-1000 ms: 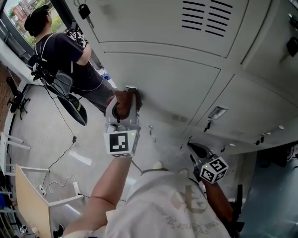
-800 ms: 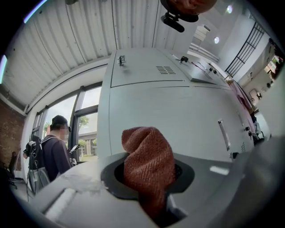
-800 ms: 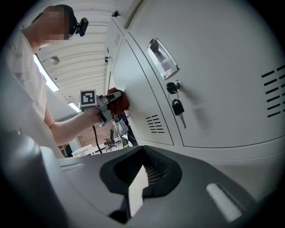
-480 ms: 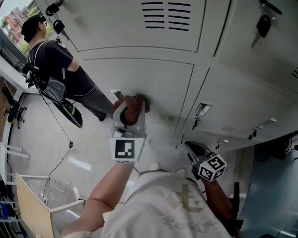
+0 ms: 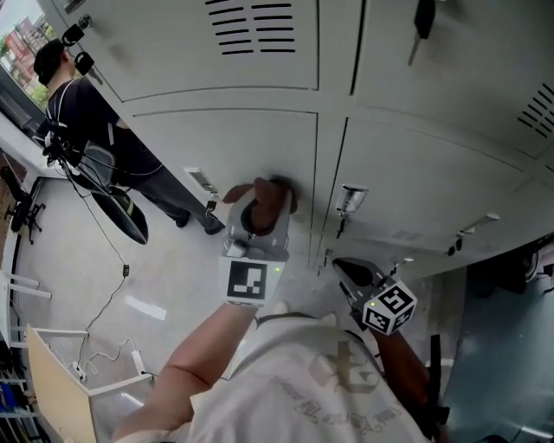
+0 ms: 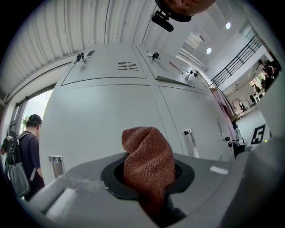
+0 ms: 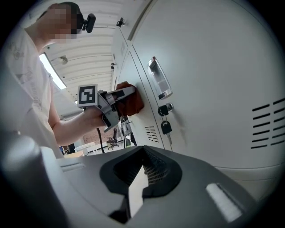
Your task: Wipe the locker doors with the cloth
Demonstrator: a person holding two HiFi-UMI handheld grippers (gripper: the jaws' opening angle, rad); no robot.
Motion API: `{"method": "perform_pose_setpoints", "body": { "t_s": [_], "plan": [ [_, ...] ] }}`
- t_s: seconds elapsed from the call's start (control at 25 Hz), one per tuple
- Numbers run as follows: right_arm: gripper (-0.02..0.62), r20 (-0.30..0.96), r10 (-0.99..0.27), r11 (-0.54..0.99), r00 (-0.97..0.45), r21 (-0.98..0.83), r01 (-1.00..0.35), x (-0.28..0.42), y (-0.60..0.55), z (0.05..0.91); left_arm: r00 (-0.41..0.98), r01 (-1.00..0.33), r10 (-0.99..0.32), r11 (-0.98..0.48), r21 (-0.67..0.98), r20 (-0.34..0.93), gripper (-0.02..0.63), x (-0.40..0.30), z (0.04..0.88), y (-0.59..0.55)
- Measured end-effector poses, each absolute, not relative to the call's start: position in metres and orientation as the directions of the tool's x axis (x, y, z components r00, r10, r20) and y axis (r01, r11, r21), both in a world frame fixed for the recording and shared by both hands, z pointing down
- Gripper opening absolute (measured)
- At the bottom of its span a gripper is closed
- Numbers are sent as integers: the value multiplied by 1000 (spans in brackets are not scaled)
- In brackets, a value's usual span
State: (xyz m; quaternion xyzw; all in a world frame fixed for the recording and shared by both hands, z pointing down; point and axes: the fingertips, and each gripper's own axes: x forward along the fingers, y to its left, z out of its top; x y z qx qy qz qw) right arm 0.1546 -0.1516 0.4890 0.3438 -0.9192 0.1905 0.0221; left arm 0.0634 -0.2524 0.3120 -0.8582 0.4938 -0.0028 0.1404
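We cannot see where the cloth (image 5: 264, 201) meets the locker door (image 5: 216, 147); the rust-red wad covers that patch. Its lower end disappears between the left gripper's (image 6: 149, 178) jaws. In the head view, a hanging key (image 5: 423, 19) is clipped by the frame's upper edge.

The left arm (image 5: 195, 368) reaches forward with its bare forearm stretched out, and the left gripper (image 5: 262, 212) has its jaws clamped on the cloth (image 6: 149, 156). The right gripper (image 5: 351, 270) is held low, close to the body and apart from the left one, jaws drawn together with nothing between them.
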Motion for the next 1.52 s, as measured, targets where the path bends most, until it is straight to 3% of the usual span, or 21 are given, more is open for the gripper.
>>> {"method": "perform_pose_setpoints", "body": {
  "t_s": [0.16, 0.4, 0.72, 1.52],
  "plan": [
    [8, 154, -607, 720, -779, -309, -622, 164, -150, 479, 531, -837, -831, -484, -256, -166, 97, 87, 300, -244],
    [8, 135, -575, 755, -807, -290, -588, 175, -143, 471, 583, -772, -800, -490, -404, -144, 98, 122, 292, -232],
    [8, 126, -568, 762, -814, -295, -577, 160, -139, 464, 582, -768, -791, -458, -448, -188, 98, 130, 267, -227],
    [8, 116, -605, 739, -788, -286, -610, 79, -131, 450, 487, -813, -829, -316, -489, -275, 98, -13, 254, -259]
  ]
}}
